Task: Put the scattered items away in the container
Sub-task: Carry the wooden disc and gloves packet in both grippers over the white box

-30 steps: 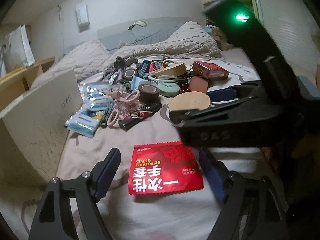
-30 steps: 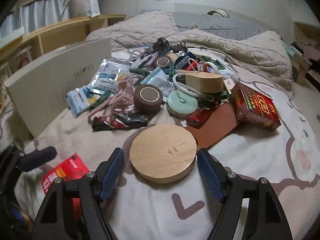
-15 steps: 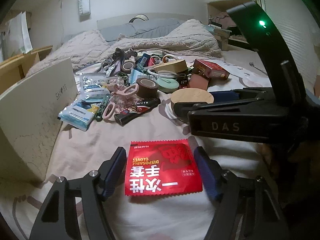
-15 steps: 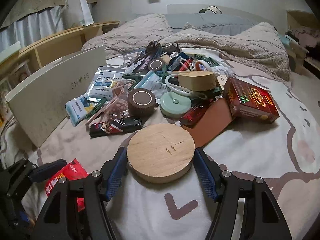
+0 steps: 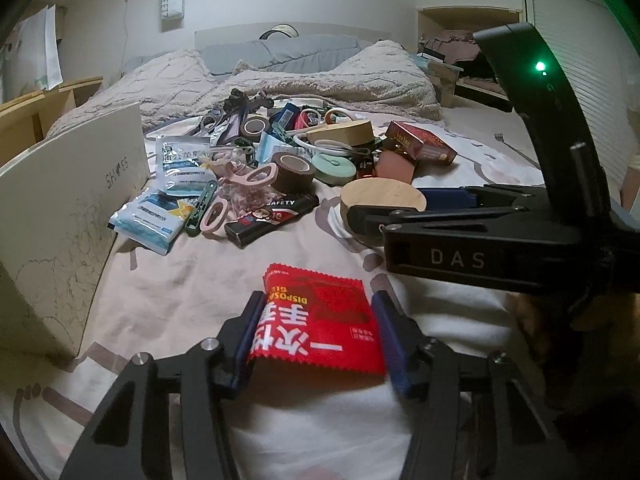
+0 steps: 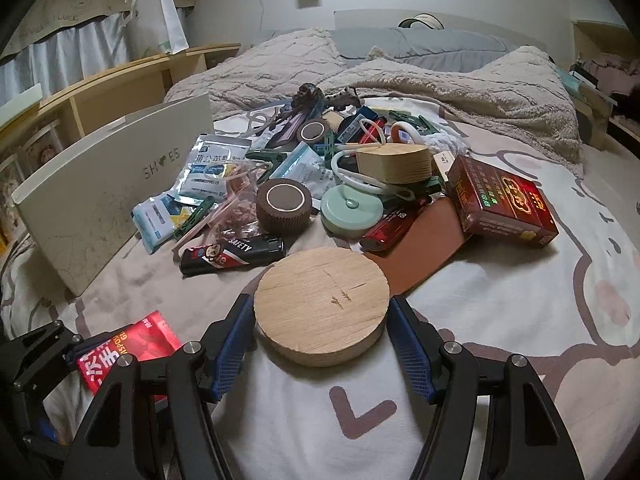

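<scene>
Two items are being gripped at this moment, and none can be seen inside the container yet. The red foil packet of disposable gloves [image 5: 316, 324] lies on the bed sheet near the camera, and the left gripper [image 5: 314, 332] has its blue pads against both side edges of it; the packet bends up a little, so I judge it is pinched. The round pale wooden disc [image 6: 322, 304] lies flat on the sheet just to the right of the packet. The right gripper [image 6: 322, 332] has its two blue pads at the left and right rim of the disc; they seem to touch it, so the grip looks closed on the disc, though how firmly is not clear.

Farther away, the pile is untouched: a black lighter [image 6: 232, 254] marked SAFETY, a brown ribbed tape roll [image 6: 283, 206], a mint green round lid [image 6: 351, 210], a dark red cardboard box [image 6: 502, 204], blue and white sachets [image 5: 150, 216], pink clips [image 5: 256, 176] and many small things behind.

The beige cardboard shoe box [image 5: 60, 216] stands at the left. Its inside is hidden from both cameras, so I cannot tell what it holds. By my judgement the task is near its start: both items must be lifted and carried left, and almost the whole pile is left.
</scene>
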Tool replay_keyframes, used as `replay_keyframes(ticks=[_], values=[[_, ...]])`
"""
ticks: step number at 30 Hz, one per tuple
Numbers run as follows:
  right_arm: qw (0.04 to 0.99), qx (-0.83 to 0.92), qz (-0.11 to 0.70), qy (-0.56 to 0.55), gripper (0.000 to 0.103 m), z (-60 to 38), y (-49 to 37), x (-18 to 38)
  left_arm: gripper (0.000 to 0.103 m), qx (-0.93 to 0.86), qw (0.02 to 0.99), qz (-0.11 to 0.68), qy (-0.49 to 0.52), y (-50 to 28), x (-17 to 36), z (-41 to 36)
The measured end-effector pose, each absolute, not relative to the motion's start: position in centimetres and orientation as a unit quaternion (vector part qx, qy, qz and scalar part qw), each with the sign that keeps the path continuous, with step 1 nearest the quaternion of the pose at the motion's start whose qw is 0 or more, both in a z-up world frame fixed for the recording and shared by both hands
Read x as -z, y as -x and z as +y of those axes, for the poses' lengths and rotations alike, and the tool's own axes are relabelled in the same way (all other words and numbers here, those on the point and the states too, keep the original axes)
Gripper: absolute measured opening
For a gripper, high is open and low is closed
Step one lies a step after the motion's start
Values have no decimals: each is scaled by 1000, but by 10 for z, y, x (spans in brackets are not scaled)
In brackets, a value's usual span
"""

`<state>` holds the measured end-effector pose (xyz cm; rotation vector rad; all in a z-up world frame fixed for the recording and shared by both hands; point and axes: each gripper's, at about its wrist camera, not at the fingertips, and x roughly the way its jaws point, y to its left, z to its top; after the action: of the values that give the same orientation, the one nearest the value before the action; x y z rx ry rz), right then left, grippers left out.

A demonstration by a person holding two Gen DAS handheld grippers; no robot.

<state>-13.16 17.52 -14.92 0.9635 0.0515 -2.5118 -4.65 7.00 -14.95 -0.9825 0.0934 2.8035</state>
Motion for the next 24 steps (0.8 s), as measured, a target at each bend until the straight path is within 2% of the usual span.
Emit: replay_keyframes(ticks=[9, 24], values=[[223, 911, 7, -346, 69, 179, 132, 148, 43, -942, 90, 21, 324, 46, 145, 68], [213, 917, -31, -336, 69, 195, 128, 140, 43, -952, 87, 15, 295, 38, 125, 59]])
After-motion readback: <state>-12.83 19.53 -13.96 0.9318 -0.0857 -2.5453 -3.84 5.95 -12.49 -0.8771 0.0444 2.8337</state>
